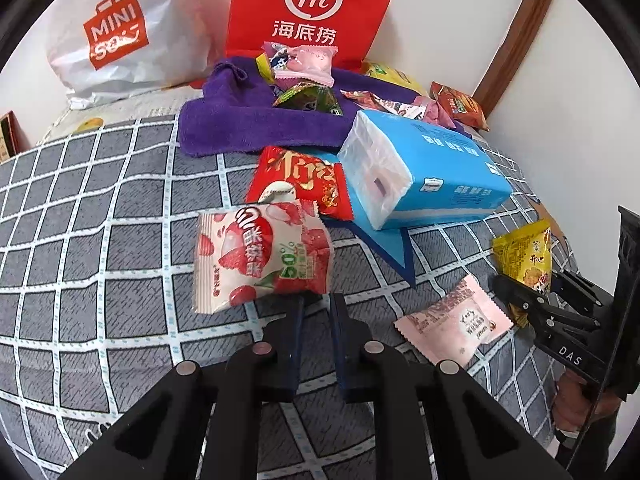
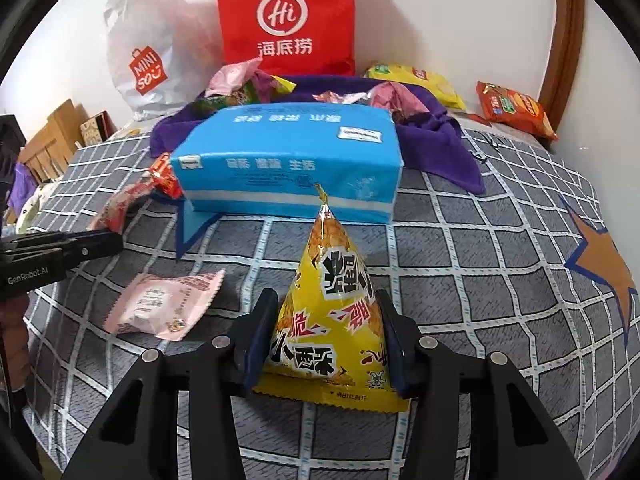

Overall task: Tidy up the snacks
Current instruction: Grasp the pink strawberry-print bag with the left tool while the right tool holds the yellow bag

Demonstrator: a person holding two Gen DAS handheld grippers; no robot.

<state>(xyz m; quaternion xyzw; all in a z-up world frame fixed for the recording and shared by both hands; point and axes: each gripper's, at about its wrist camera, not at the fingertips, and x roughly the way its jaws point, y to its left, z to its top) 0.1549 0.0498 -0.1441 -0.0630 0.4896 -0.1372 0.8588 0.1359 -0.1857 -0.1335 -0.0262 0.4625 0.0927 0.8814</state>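
Left wrist view
- The left gripper (image 1: pixel 316 300) has its fingers drawn close together, pinching the lower right corner of the strawberry snack packet (image 1: pixel 260 256). The pinched corner is hidden behind the fingertips, so the contact itself is hard to make out.
- That packet is glossy film, pillow-shaped, with crimped sawtooth ends; it extends up and left from the fingertips.
- Beyond it lies a red foil packet (image 1: pixel 300 180), partly covered by the strawberry packet.
- Right of the fingers a matte pink packet (image 1: pixel 456 324) lies flat on the checked bedcover (image 1: pixel 100 240).
- Further ahead, a blue tissue pack (image 1: pixel 424 168), soft-sided and block-shaped, conceals part of a fuzzy purple towel (image 1: pixel 240 128) bearing several small wrappers.
- At the right edge the right gripper (image 1: pixel 532 296) is cut off by the frame.

Right wrist view
- The right gripper (image 2: pixel 328 320) has its fingers spread partway, pads pressed on both sides of a yellow pyramid packet (image 2: pixel 332 312), shiny film with a crimped base, tip pointing away.
- The packet's lower corners are hidden behind the pads.
- Left of the fingers lies the pink packet (image 2: pixel 160 304); the tissue pack (image 2: pixel 288 164) sits directly ahead.
- A red paper bag (image 2: pixel 284 16) is cut off at the top.
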